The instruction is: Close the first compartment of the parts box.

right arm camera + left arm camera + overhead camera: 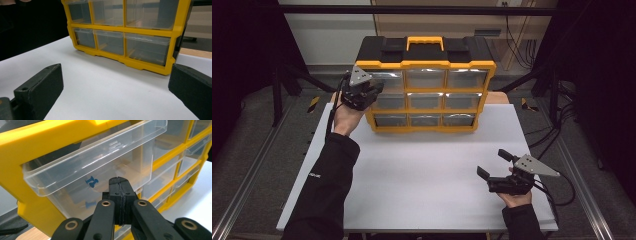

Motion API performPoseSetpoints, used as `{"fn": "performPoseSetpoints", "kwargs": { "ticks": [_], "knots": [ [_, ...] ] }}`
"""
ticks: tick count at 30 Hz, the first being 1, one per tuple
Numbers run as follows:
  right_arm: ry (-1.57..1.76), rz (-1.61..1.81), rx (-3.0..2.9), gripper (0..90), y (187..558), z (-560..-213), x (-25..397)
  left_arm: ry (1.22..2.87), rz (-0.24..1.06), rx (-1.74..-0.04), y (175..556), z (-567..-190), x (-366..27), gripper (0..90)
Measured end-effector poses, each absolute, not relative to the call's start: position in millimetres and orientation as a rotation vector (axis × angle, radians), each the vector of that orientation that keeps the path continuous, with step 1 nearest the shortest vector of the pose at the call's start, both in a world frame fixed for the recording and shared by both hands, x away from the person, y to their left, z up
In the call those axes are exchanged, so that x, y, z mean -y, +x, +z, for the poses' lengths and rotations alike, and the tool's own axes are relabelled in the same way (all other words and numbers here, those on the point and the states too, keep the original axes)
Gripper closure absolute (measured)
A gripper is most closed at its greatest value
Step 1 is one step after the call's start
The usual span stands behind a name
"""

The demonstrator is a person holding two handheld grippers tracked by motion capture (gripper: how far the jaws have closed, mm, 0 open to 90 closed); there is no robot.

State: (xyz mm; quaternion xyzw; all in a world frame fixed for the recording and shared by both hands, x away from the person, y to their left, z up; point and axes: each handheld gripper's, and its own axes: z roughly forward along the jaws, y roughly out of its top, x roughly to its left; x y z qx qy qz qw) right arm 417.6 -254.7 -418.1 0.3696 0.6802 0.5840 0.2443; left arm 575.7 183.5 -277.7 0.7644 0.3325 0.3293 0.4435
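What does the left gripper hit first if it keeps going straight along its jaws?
Most likely the clear front of the top-left drawer, right ahead of the shut left gripper; blue pushpins lie behind it. Whether they already touch is unclear.

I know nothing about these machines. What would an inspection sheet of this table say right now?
Surface: white table top, bare in front of the cabinet.
Job's things: yellow-and-black plastic drawer cabinet with clear drawers; one clear plastic drawer pulled partly out, blue pushpins inside.
Clutter: nothing seen.
Grippers: left gripper jaws pressed together at the drawer's front; right gripper jaws wide apart, low over the table, holding nothing.
Cables: black cable trails from the right gripper; more cables hang at the far wall.
Surroundings: dark frame, grey floor.
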Motion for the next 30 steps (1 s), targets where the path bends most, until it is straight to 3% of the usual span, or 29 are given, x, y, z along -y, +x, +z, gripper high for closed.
{"fn": "performPoseSetpoints", "kwargs": {
  "ticks": [30],
  "knots": [
    [1.010,1.596,-1.858,0.4,418,-418,255,1.918,0.848,-0.847,586,-282,-185,89.5]
  ]
}}
